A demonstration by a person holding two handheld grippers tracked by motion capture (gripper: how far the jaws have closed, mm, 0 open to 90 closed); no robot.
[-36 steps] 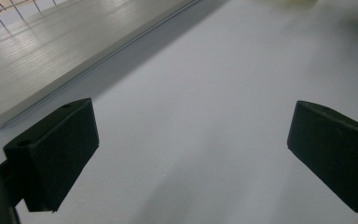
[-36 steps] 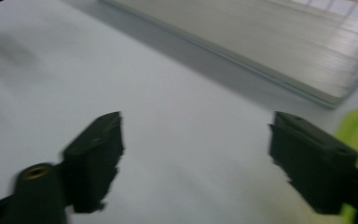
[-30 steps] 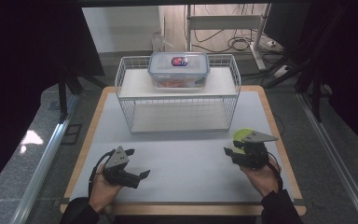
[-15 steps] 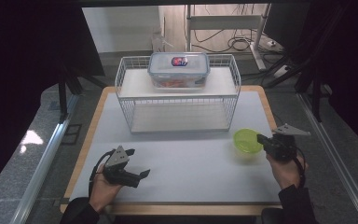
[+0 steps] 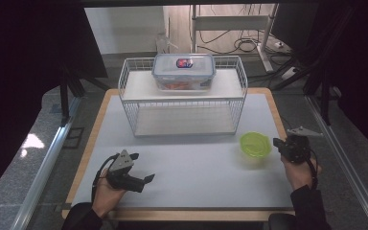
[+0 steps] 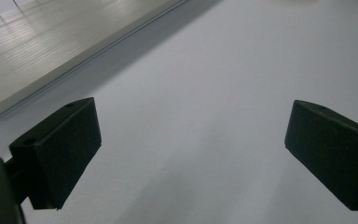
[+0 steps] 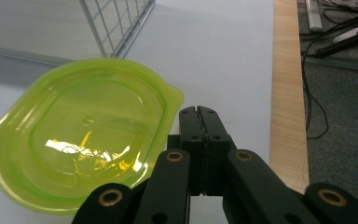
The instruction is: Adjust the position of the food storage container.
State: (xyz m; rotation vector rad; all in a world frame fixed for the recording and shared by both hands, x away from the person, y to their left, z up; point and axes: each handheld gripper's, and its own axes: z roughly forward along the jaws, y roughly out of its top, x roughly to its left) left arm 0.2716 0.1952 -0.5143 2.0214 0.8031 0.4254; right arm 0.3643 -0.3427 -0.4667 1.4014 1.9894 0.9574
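Right claw (image 7: 199,112) sits pinched shut and empty beside the green bowl (image 5: 255,143) — bowl set down on the table (image 5: 196,167); left claw (image 5: 141,172) wide, idle.

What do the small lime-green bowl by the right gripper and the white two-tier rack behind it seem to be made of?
The small lime-green bowl looks like translucent glossy plastic: light glints inside it and the table shows faintly through. The white two-tier rack looks like coated metal wire: thin white grid walls, solid pale shelves.
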